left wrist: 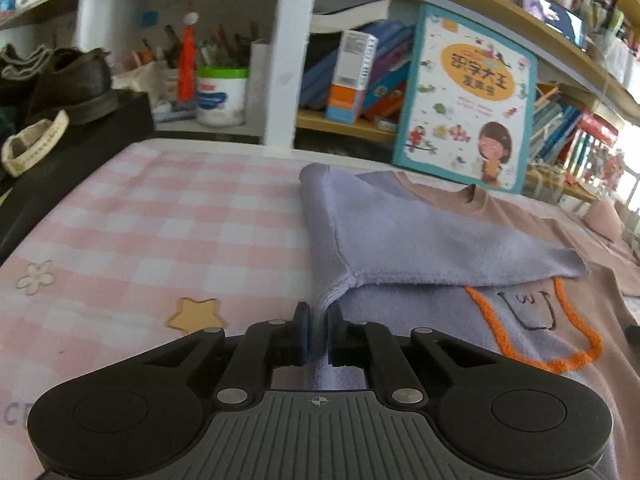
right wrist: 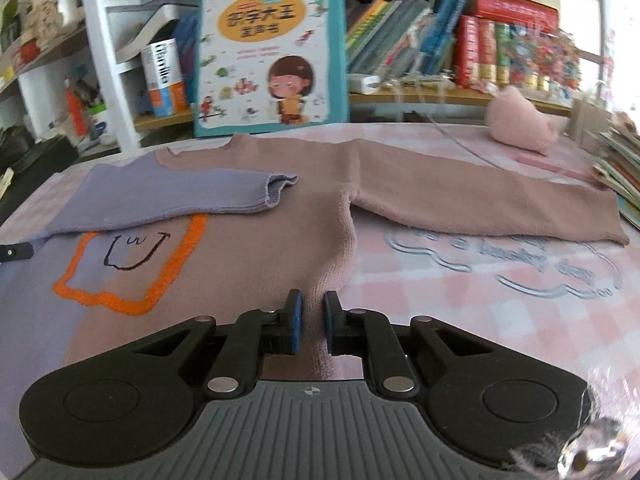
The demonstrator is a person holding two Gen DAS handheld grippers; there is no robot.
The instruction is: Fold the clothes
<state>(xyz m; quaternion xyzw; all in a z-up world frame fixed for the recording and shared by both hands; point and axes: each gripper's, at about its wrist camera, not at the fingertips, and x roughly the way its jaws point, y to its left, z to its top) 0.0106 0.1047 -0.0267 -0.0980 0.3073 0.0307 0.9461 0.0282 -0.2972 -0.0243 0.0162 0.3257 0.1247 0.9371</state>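
Both grippers are closed on a sweater [right wrist: 256,240] laid flat on pink checked bedding [left wrist: 160,216]. Its lilac side edge is pinched by the left gripper [left wrist: 318,336]; its pink side edge is pinched by the right gripper [right wrist: 312,326]. Ahead, a lilac sleeve [right wrist: 180,196] is folded across the chest.

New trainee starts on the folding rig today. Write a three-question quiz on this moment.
1. True or false: the purple sleeve already lies folded across the sweater.
2. What is the left gripper shut on? A) a book B) the sweater's purple edge C) nothing
3. Fill in: the pink sleeve lies stretched out on the ____ checked cloth.

Key: 1 true; 2 B; 3 pink. Note: the right gripper pinches the sweater's pink side.
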